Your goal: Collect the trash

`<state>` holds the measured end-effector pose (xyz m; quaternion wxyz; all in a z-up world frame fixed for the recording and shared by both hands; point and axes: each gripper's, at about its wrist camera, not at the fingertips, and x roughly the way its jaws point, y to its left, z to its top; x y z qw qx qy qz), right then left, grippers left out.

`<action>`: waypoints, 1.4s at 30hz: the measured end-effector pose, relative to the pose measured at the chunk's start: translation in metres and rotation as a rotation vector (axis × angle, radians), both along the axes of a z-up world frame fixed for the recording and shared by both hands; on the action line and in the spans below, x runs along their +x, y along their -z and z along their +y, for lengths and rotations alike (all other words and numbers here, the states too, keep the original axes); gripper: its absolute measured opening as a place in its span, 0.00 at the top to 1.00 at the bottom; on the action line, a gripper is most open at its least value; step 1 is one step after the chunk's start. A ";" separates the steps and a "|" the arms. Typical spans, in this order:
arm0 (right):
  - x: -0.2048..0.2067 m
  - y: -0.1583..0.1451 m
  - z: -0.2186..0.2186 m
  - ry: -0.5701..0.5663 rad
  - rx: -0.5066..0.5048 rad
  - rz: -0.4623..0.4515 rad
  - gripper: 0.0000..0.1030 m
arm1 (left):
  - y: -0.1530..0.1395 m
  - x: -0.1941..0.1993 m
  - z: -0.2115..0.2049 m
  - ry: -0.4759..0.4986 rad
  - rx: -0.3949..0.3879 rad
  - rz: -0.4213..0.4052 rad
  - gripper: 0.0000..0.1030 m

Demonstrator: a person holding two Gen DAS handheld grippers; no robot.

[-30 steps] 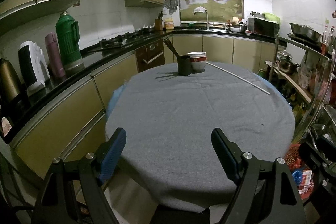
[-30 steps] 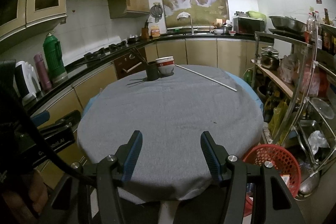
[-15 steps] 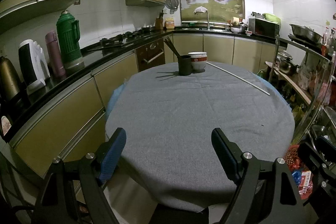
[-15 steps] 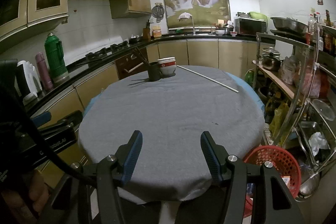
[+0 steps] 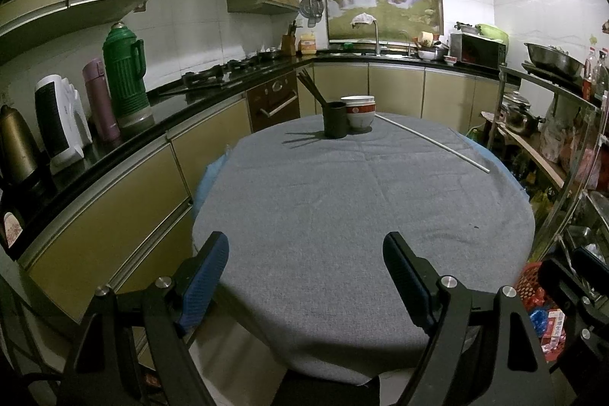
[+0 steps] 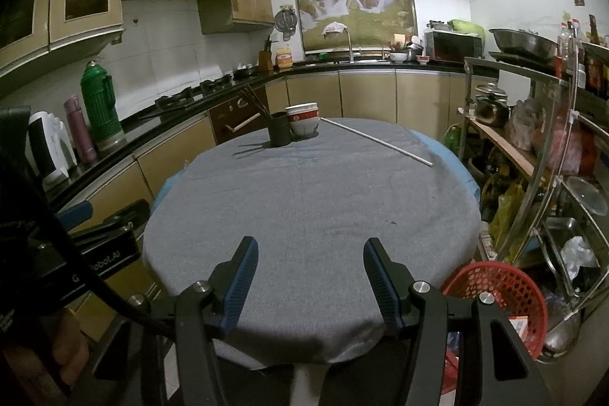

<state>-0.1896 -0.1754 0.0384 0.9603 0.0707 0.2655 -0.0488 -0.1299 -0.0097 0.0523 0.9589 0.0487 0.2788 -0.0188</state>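
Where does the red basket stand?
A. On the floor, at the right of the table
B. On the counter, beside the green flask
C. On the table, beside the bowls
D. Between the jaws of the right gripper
A: the red basket sits low, beside the table edge, below its top.

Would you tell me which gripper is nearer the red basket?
Right. The right gripper hovers just left of the red basket; the left gripper sits beyond it, farther left.

The left gripper (image 5: 306, 253) is being held with jaws apart and empty above the near edge of a grey-clothed table (image 5: 342, 208); a red basket (image 5: 531, 286) is sitting to its lower right.
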 end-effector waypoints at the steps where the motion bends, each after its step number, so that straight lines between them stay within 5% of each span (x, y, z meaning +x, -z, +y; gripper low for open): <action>1: 0.000 0.000 0.001 0.001 0.000 -0.001 0.40 | 0.000 0.000 0.000 0.000 0.000 0.000 0.19; 42: -0.001 0.001 0.001 0.001 0.005 -0.002 0.40 | 0.000 -0.002 0.000 0.000 0.002 0.003 0.19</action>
